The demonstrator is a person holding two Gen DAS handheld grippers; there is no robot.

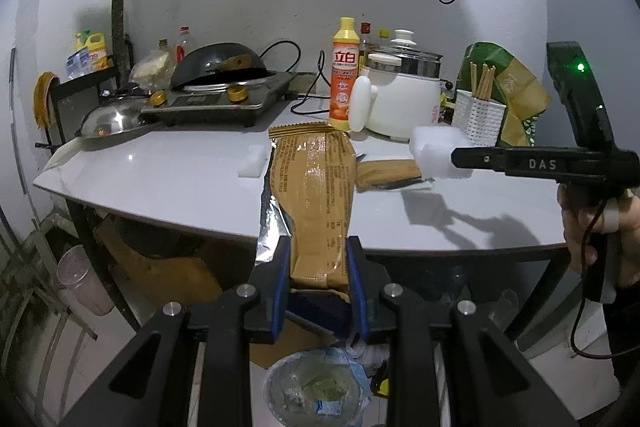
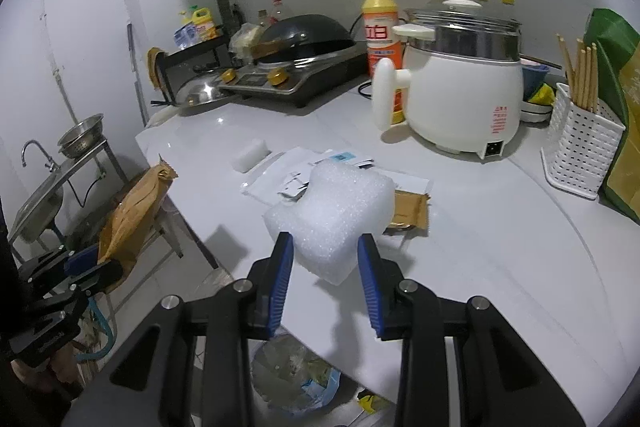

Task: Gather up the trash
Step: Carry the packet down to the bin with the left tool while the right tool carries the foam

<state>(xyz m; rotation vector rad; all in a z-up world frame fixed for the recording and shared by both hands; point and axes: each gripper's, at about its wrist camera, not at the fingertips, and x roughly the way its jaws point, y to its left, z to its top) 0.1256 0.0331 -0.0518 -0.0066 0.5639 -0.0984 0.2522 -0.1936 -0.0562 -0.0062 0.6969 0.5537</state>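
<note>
Right wrist view alone shows steel sink [image 2: 38,195], left tongs [image 1: 318,267] clamped on long brown foil wrapper [image 1: 316,195], right tongs [image 2: 325,267] gripping white foam block [image 2: 332,215] above white surface [image 2: 480,239]

— What's along the back of that counter [image 2: 500,247]?

— A white electric pot [image 2: 460,95] with a glass lid, and an orange dish soap bottle [image 1: 345,75] just behind its handle.

— And to the left?

— A black wok [image 1: 220,61] sits on the stove [image 1: 224,101], with a steel lid [image 1: 110,123] lying near the counter's corner.

— Right side?

— A white perforated holder [image 2: 580,155] of chopsticks, touching a green bag [image 2: 618,99].
</note>
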